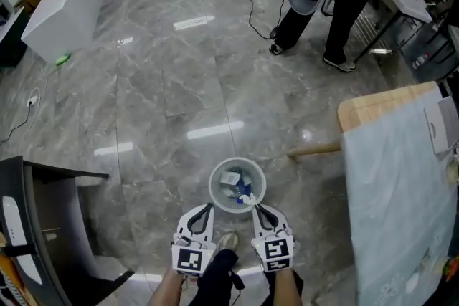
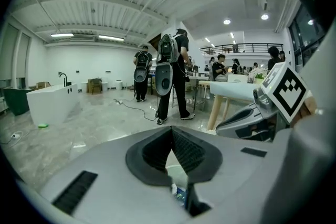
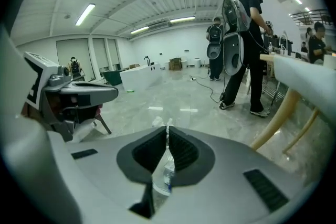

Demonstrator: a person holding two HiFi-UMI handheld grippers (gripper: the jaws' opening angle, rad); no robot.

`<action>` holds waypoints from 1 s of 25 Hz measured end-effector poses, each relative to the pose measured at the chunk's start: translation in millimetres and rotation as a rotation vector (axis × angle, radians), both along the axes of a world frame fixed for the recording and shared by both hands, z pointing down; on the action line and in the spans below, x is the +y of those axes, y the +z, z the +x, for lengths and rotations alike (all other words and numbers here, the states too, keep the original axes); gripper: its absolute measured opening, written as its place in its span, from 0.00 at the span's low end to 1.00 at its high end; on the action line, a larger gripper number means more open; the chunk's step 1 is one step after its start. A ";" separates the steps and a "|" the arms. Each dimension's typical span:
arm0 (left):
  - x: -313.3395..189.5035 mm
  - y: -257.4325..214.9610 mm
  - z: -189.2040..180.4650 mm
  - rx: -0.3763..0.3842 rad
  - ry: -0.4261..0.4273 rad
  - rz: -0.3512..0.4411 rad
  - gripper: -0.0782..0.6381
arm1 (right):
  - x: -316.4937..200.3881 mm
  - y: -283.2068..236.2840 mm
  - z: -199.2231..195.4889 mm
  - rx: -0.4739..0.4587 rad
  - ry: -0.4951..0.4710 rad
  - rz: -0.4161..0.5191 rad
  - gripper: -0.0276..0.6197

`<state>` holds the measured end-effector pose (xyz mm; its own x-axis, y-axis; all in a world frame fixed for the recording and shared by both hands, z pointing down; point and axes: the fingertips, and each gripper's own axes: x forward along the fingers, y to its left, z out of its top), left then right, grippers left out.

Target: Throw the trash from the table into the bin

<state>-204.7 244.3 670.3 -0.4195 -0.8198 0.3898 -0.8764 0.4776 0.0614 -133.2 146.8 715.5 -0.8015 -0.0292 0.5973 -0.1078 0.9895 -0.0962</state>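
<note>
The floor is shiny grey stone. The left gripper is clenched tight, with nothing in it. Just ahead stands the round bin. The right gripper pinches a thin clear plastic scrap at the bin's rim.

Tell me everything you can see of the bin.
The bin is a round, open-topped pail, pale grey, plastic by its look, upright on the glossy grey floor, left of the table. White and blue trash lies inside. The right gripper, jaws shut on a clear plastic scrap, hangs at its near rim.
</note>
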 end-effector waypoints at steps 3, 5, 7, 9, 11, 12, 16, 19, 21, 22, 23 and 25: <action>6.1 30.5 -5.8 0.010 -0.007 -0.006 0.12 | 4.5 38.4 -5.7 0.021 -0.003 -0.006 0.07; 10.1 49.5 -9.7 0.018 -0.015 -0.010 0.12 | 5.9 60.9 -10.3 0.031 -0.008 -0.007 0.07; 15.1 65.6 -12.3 0.028 -0.026 -0.013 0.12 | 8.6 81.6 -14.0 0.041 -0.013 -0.013 0.07; 19.0 79.5 -14.2 0.034 -0.031 -0.019 0.12 | 10.4 101.1 -15.7 0.056 -0.014 -0.016 0.07; 22.4 90.5 -16.3 0.033 -0.035 -0.024 0.12 | 11.5 117.5 -17.0 0.068 -0.017 -0.017 0.07; 24.2 94.7 -17.0 0.033 -0.039 -0.025 0.12 | 12.7 124.0 -17.5 0.073 -0.019 -0.019 0.07; 32.8 106.2 -18.1 0.042 -0.052 -0.034 0.12 | 18.7 141.4 -17.9 0.093 -0.021 -0.025 0.07; 36.6 108.6 -19.1 0.047 -0.066 -0.027 0.12 | 20.2 146.0 -19.8 0.084 -0.012 -0.039 0.08; 38.3 108.0 -18.6 0.049 -0.071 -0.023 0.12 | 20.1 144.1 -22.7 0.065 -0.011 -0.050 0.25; 38.8 106.9 -18.5 0.046 -0.072 -0.019 0.12 | 19.7 142.3 -24.0 0.056 -0.011 -0.050 0.29; 39.6 105.3 -18.5 0.044 -0.072 -0.015 0.12 | 19.4 140.1 -24.8 0.050 -0.011 -0.048 0.29; 42.1 102.4 -18.6 0.045 -0.074 -0.011 0.12 | 20.0 134.7 -24.7 0.041 -0.008 -0.045 0.31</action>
<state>-223.3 286.5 772.7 -0.4604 -0.7828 0.4187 -0.8352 0.5417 0.0944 -157.9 166.9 850.2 -0.7764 0.0049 0.6302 -0.1043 0.9852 -0.1362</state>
